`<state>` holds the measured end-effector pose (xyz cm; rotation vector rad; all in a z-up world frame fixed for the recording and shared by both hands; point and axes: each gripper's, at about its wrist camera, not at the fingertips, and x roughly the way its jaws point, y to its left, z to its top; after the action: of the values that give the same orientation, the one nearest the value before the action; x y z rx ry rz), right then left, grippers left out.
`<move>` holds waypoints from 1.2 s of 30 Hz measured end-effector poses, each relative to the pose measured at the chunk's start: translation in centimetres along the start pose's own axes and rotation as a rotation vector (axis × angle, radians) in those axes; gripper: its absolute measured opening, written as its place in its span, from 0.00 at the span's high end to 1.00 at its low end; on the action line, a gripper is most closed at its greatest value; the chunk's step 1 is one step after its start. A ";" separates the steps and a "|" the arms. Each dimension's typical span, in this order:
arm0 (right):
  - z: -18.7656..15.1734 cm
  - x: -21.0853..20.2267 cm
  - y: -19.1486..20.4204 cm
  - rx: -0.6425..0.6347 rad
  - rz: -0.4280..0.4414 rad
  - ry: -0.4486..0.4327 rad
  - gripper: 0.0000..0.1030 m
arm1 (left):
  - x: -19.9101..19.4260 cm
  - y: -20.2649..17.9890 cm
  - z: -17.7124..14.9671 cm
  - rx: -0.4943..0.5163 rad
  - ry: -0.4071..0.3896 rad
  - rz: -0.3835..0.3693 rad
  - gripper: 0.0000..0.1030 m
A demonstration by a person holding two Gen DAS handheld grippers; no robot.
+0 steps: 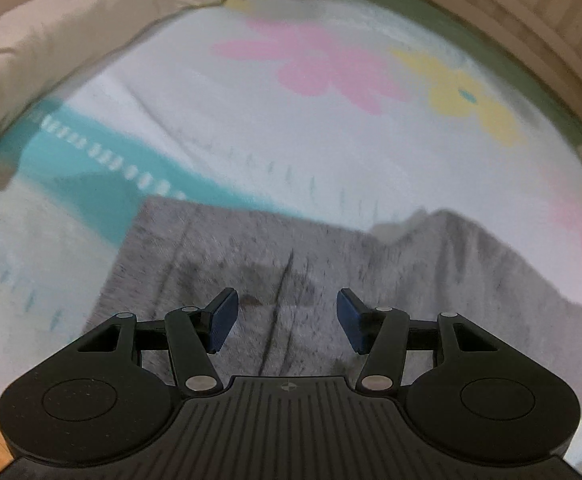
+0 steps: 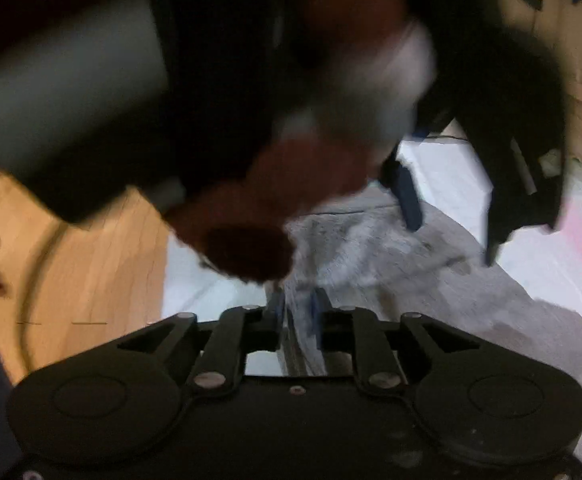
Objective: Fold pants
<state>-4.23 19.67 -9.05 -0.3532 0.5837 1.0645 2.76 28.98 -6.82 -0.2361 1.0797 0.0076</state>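
Note:
Grey pants (image 1: pixel 411 272) lie flat on a white flower-print blanket (image 1: pixel 251 120), with a straight edge towards the upper left. My left gripper (image 1: pixel 287 316) hovers just above them, open, its blue pads wide apart and nothing between them. The right wrist view is blurred. There my right gripper (image 2: pixel 295 312) has its pads close together with a fold of the grey pants (image 2: pixel 431 280) pinched between them, near the blanket's edge. One blue finger (image 2: pixel 409 200) of the left gripper shows beyond, over the same cloth.
A beige pillow (image 1: pixel 71 40) lies at the blanket's far left. A pale wooden frame (image 1: pixel 531 20) curves round the far right. Wooden floor (image 2: pixel 103 264) with a dark cable (image 2: pixel 35 280) borders the blanket. A person's hand (image 2: pixel 251 208) and dark sleeve fill the upper right wrist view.

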 end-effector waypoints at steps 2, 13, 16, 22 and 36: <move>-1.4 -2.9 -0.9 0.025 -0.019 -0.011 0.83 | 1.0 0.0 -0.5 0.006 0.027 0.035 0.49; -11.6 -17.0 -10.5 0.301 -0.352 0.089 0.79 | 1.4 0.0 -1.2 -0.035 0.035 0.115 0.49; -12.1 -18.1 -9.8 0.286 -0.325 0.072 0.79 | 1.3 -0.4 -1.4 -0.038 0.031 0.128 0.49; -12.1 -15.8 -6.4 0.088 -0.256 0.113 0.78 | 1.2 0.6 -1.5 -0.094 0.021 0.095 0.49; -13.4 -15.3 -6.2 0.012 -0.226 0.232 0.97 | 1.3 0.7 -1.6 -0.086 0.021 0.088 0.49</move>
<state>-7.79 -1.22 -10.51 -0.5234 0.7377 0.8072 1.88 29.24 -8.83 -0.2667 1.1116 0.1306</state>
